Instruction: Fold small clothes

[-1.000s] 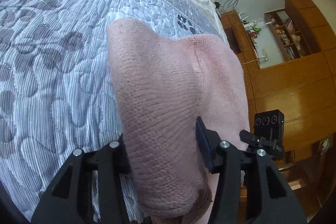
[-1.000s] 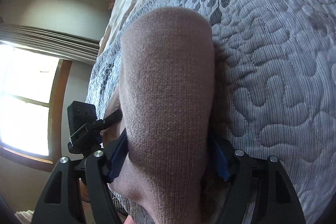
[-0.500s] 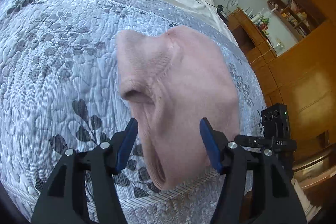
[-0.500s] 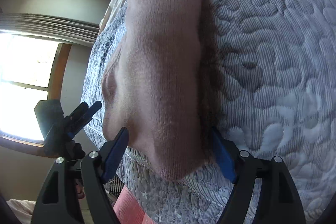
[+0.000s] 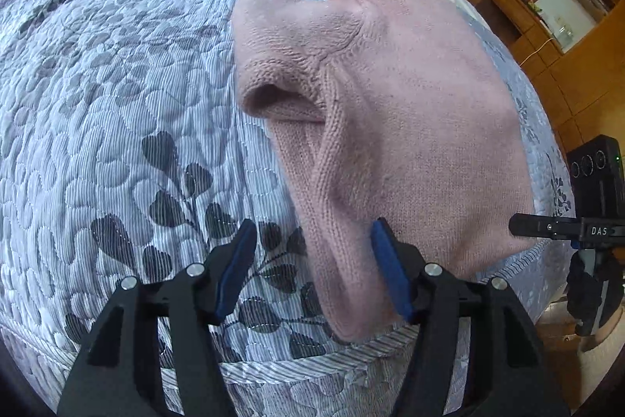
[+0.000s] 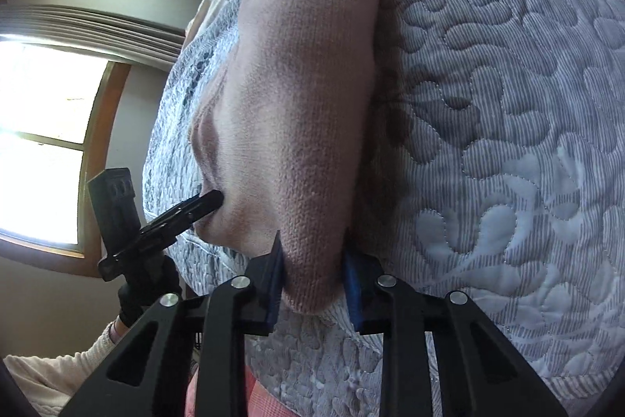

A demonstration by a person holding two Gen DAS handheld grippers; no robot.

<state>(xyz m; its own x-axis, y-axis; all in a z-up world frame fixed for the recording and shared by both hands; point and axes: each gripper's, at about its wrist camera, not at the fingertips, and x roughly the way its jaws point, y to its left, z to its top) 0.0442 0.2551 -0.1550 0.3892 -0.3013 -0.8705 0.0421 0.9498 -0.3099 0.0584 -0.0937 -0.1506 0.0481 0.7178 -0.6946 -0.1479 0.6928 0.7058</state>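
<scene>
1. Right now my left gripper (image 5: 312,268) gapes wide, gripping nothing; the pink knit garment (image 5: 390,127) lies folded near the grey quilt (image 5: 117,143) edge.
2. My right gripper (image 6: 312,284) pinches the garment's near corner (image 6: 308,280).
3. Pulling back while clamped would likely drag the fold open or off the bed.

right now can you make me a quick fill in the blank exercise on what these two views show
1. The knitted garment lying on the quilt is ____ in colour.
2. The left tool has its blue pads spread ____.
3. The right tool pinches the garment's ____ edge.
4. The quilt's dark printed pattern shows ____.

Missing words: pink; open; near; leaves
</scene>
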